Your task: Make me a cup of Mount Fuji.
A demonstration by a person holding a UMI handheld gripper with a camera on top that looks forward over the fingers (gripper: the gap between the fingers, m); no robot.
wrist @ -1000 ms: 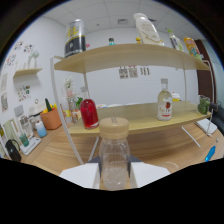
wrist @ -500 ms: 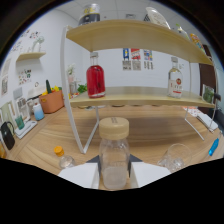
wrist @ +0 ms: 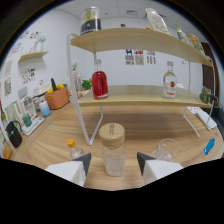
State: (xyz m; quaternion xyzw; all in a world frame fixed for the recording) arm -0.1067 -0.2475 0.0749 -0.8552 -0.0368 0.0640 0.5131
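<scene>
A clear bottle with a tan lid (wrist: 113,152) stands upright between my two fingers, and my gripper (wrist: 113,161) is shut on it above the wooden tabletop (wrist: 130,127). An empty cut glass (wrist: 167,149) sits on the table just ahead of the right finger (wrist: 146,161). Near the left finger (wrist: 82,162) is a small bottle with a yellow cap (wrist: 74,149). Beyond them, a bottle of red liquid (wrist: 100,80) stands on the lower board of a wooden shelf (wrist: 135,97).
A clear bottle with a red label (wrist: 170,82) is on the same board to the right. A dark jar (wrist: 91,20) and other containers sit on the top board. An orange pot (wrist: 56,97), cups and a black kettle (wrist: 14,134) line the left side. A blue item (wrist: 209,146) lies at right.
The gripper has carried the held bottle lower and closer to the table. The shelf now sits higher in view, and the cut glass and the small yellow-capped bottle have come into sight.
</scene>
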